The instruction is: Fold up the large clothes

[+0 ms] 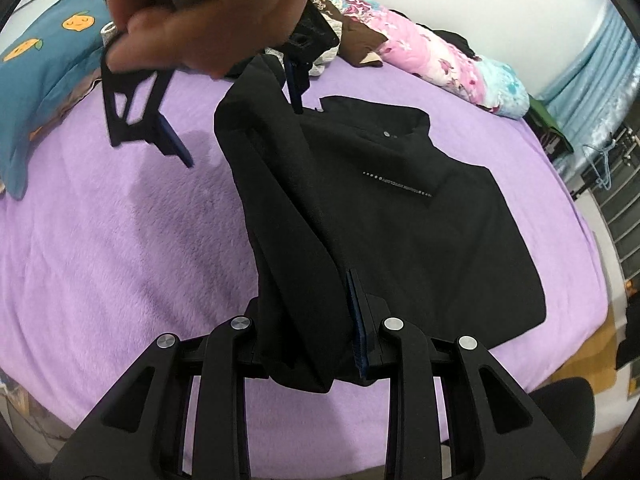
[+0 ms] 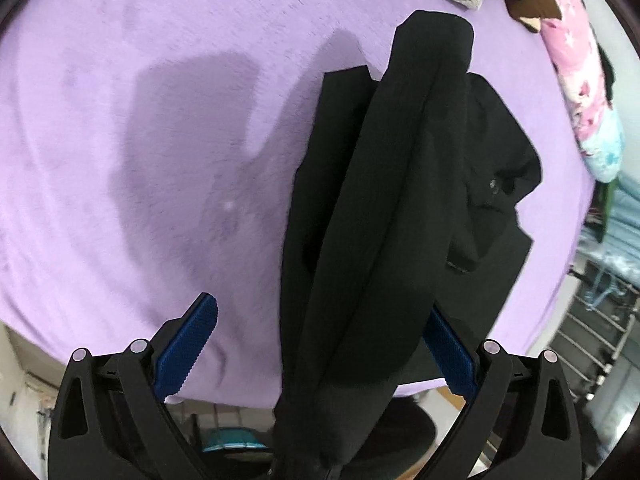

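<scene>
- The left gripper is nearly closed, its pads pinching a bunched fold of the black jacket right at its fingertips.
- From that pinch a long raised band of jacket runs straight ahead, away from the left gripper, to the right gripper at the far end.
- The right gripper stands wide open; in its own view the band passes through the gap, lying against the right-hand pad and well clear of the left-hand one, so it does not clamp the cloth.
- The hand carrying it shows at the top of the left view.
- The band's long axis joins the two grippers; only the left one has a real hold, so it seems better placed to guide the fold.
- To the right of the band, the rest of the jacket lies flat, collar farthest away.
- Beneath is a bed with a purple blanket; a blue pillow lies far left, a pink quilt along the far edge, and a rack stands right.
</scene>
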